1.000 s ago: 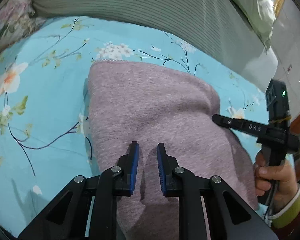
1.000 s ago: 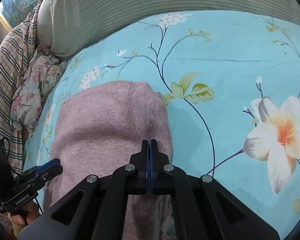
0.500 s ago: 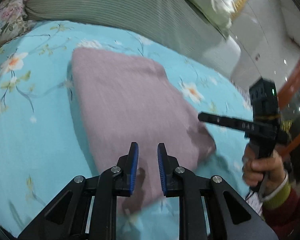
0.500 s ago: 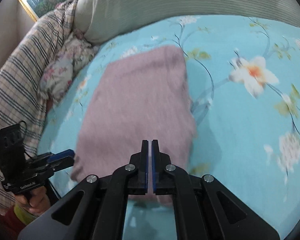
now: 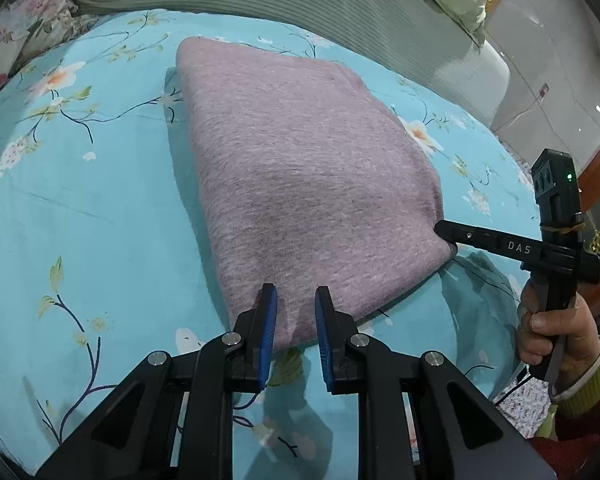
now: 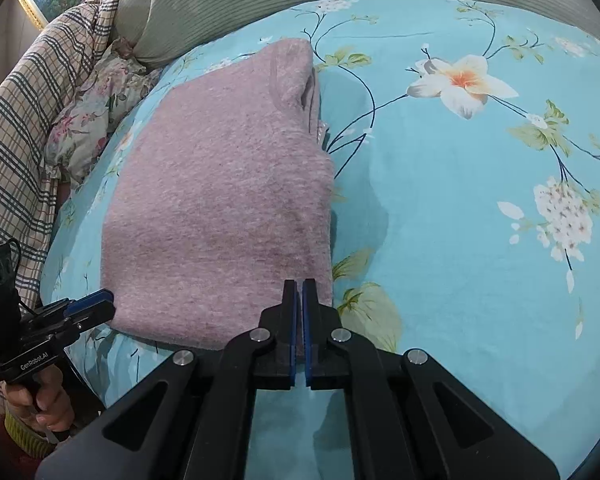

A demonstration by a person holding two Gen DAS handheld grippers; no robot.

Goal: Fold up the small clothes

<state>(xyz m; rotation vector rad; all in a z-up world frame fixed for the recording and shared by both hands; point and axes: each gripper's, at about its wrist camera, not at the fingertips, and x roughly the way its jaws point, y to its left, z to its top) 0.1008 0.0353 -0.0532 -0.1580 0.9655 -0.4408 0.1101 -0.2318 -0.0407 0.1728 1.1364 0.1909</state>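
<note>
A: The pink sweater [image 5: 308, 184] lies folded mid-frame on the blue floral bedsheet [image 5: 80, 208]; a second ago it filled the view, so both hands have drawn back.

B: The left gripper [image 5: 296, 300] pinches its near edge; the right gripper [image 6: 299, 288] is clenched on its near corner; folding looks nearly finished.

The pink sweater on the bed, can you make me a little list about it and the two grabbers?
sweater: pink, folded, lying flat on the bed
bed sheet: blue with flowers
left gripper: partly open, at the sweater's near edge, cloth between its fingers
right gripper: shut, at the sweater's near corner
pillow: striped, behind the sweater
</note>
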